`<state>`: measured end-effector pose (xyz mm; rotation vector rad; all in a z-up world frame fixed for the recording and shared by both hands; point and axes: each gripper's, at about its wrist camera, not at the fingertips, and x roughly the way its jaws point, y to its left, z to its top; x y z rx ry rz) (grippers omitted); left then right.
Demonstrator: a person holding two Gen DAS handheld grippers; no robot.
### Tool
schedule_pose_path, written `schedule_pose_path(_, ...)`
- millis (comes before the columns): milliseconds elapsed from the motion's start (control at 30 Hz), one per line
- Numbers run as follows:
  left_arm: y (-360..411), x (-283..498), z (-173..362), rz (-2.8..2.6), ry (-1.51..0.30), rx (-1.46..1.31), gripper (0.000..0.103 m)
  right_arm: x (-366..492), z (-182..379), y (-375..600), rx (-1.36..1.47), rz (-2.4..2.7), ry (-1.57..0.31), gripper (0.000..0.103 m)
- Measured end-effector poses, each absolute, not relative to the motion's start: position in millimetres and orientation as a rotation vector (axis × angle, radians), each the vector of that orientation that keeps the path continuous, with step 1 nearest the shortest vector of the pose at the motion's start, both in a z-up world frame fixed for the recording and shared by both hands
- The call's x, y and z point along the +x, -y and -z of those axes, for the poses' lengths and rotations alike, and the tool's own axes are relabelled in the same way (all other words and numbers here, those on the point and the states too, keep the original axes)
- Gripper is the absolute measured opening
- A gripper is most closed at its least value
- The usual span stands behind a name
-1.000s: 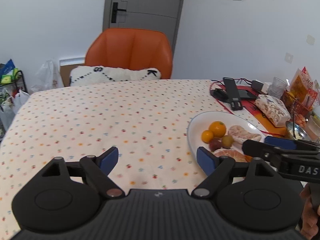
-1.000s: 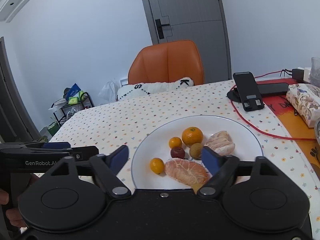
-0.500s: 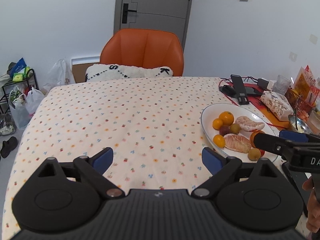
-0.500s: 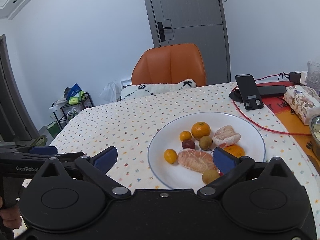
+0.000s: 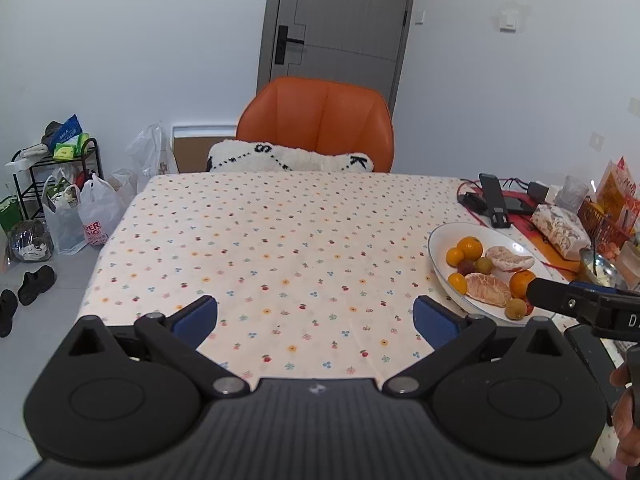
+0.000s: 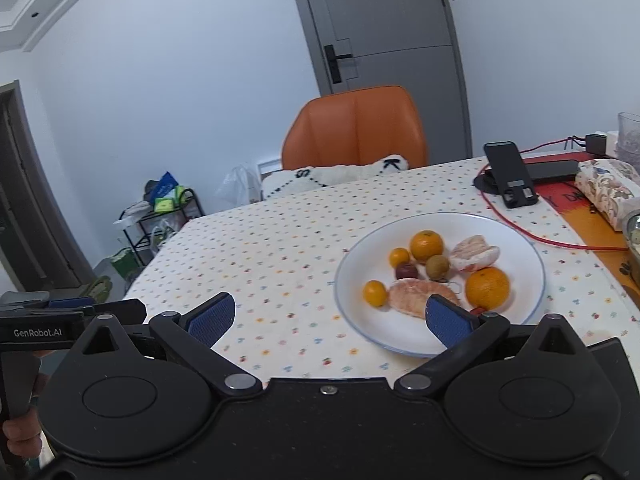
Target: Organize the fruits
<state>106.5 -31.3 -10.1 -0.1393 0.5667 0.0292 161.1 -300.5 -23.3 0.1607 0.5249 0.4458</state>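
On the spotted tablecloth [image 5: 280, 248], taking the white plate [image 6: 360, 264] as reference, findings run left to right.

Left of the plate: the left gripper [image 5: 316, 318] hangs over bare cloth, jaws spread wide, holding nothing. No loose fruit is visible on the cloth here.

At the plate's near rim: the right gripper [image 6: 330, 316] is likewise fully spread and empty, its right finger [image 6: 450, 324] overlapping the near edge of a peeled citrus piece [image 6: 416, 296] in the view; contact cannot be confirmed.

On the plate: every visible fruit. A small orange [image 6: 375, 293] lies at the left; behind it a second small orange [image 6: 399, 257], a dark red fruit [image 6: 406, 270], a medium orange [image 6: 427, 246] and a brown fruit [image 6: 437, 267]; further right a second peeled piece [image 6: 474, 254] and the large orange [image 6: 487, 287].

Assessment: the fruit appears gathered, so the work is probably at or near completion. Should any piece need regrouping, approach from above, straddle one round fruit cleanly, and close gently. The peeled pieces look soft and would likely bruise under a firm pinch.

Right of the plate: a red cable [image 6: 516, 228], a phone stand [image 6: 510, 180] and a patterned packet [image 6: 608, 188].

Beyond the plate: an orange chair [image 5: 316, 124] with a white cushion [image 5: 288, 158], a grey door [image 5: 340, 28] and, far left, a cluttered rack [image 5: 52, 172] with bags on the floor.
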Motion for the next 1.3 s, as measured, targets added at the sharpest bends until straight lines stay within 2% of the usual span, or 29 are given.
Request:
schedule_pose_path(767,-6,30,-7,-0.155,-0.542,-0.146,0.103,113,7,273,0.132,-0.532,-0.535,0.103)
schedule_pose_path(1300,-10,7,-16,-0.177,-0.546,-0.125,0.103,88,-3,273,0.097,-0.551,-0.53,0.103)
